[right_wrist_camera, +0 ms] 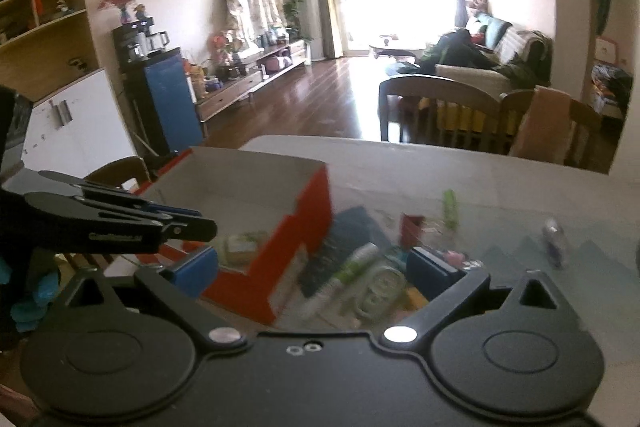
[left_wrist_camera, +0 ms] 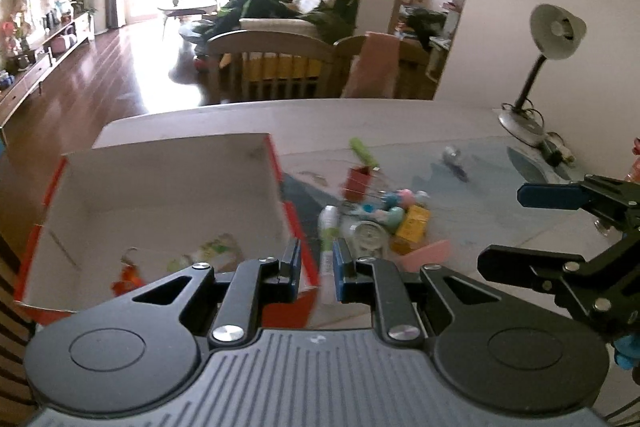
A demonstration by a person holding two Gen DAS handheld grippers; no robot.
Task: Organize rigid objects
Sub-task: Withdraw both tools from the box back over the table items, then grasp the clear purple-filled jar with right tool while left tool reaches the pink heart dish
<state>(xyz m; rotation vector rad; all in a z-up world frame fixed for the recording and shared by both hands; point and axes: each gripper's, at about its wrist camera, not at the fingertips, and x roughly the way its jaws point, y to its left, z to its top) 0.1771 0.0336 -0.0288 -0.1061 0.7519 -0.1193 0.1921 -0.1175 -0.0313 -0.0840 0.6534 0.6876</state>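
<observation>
A box (left_wrist_camera: pixel 168 163) with red outer walls and a white inside stands open on the left of the table. It holds a green-white packet (left_wrist_camera: pixel 216 251) and an orange-red item (left_wrist_camera: pixel 128 279). To its right lies a pile: a white-green tube (left_wrist_camera: pixel 329 227), a round clear tin (left_wrist_camera: pixel 370 235), a yellow box (left_wrist_camera: pixel 412 223), toy figures (left_wrist_camera: pixel 400 199) and a small red box (left_wrist_camera: pixel 358 179). My left gripper (left_wrist_camera: pixel 318 259) is shut and empty over the box's right wall. My right gripper (right_wrist_camera: pixel 316 269) stands open above the tube (right_wrist_camera: pixel 352 267) and the tin (right_wrist_camera: pixel 380 291), holding nothing.
A desk lamp (left_wrist_camera: pixel 552 35) stands at the table's far right, a small bottle (left_wrist_camera: pixel 454 159) lies near it. A green item (left_wrist_camera: pixel 362 151) lies behind the red box, a pink piece (left_wrist_camera: pixel 430 253) by the pile. Wooden chairs (left_wrist_camera: pixel 272 47) line the far table edge (left_wrist_camera: pixel 400 107).
</observation>
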